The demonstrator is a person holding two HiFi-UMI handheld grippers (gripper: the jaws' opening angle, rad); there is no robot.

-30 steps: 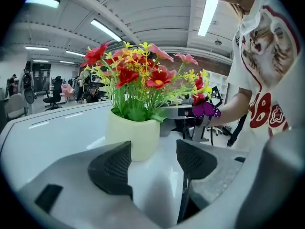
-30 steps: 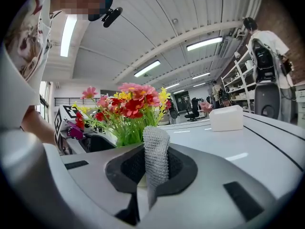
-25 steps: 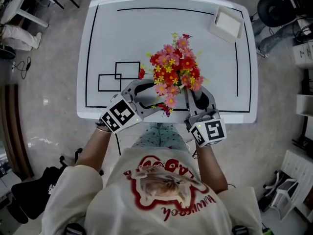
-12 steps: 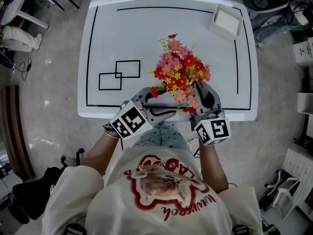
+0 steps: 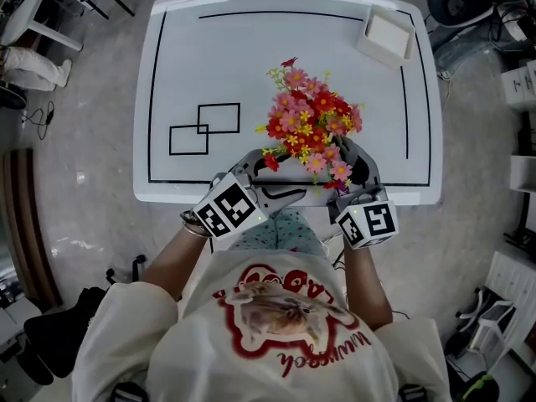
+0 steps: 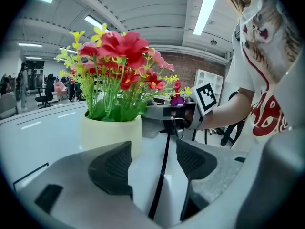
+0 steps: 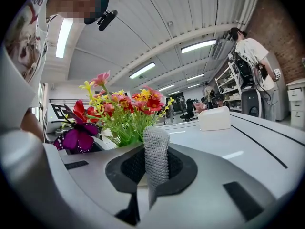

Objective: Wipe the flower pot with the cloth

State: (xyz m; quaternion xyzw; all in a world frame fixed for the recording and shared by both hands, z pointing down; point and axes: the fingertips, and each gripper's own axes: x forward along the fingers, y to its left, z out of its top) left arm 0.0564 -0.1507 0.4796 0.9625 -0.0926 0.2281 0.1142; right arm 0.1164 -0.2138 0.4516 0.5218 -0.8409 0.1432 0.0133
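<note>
- Your left tongs [image 6: 155, 162] stand apart at a middling width with nothing between the pads; only the bare bench top and a black line on it show through the gap.
- Your right tongs [image 7: 153, 166] are closed on the cloth [image 7: 156, 154], a grey mesh strip that sticks up from between the dark pads.
- The flower pot [image 6: 110, 135], pale yellow, sits just beyond the left pad of your left tongs. Whether that pad touches its wall cannot be told.
- From your head view the pot is almost hidden under its flowers [image 5: 308, 128], red, pink and yellow. It stands at the near edge of the bench [image 5: 209, 57], right of the middle, between your two tongs.
- A purple butterfly [image 7: 76, 138] hangs low on the bunch, on the side toward you.
- Your left tongs come in from the near-left of the pot, your right tongs from the near-right, both close to the near edge.
- Two overlapping black rectangles [image 5: 205, 128] are drawn on the bench, left of the pot.
- A white box [image 5: 389, 38] rests at the far right corner, well apart from the pot.
</note>
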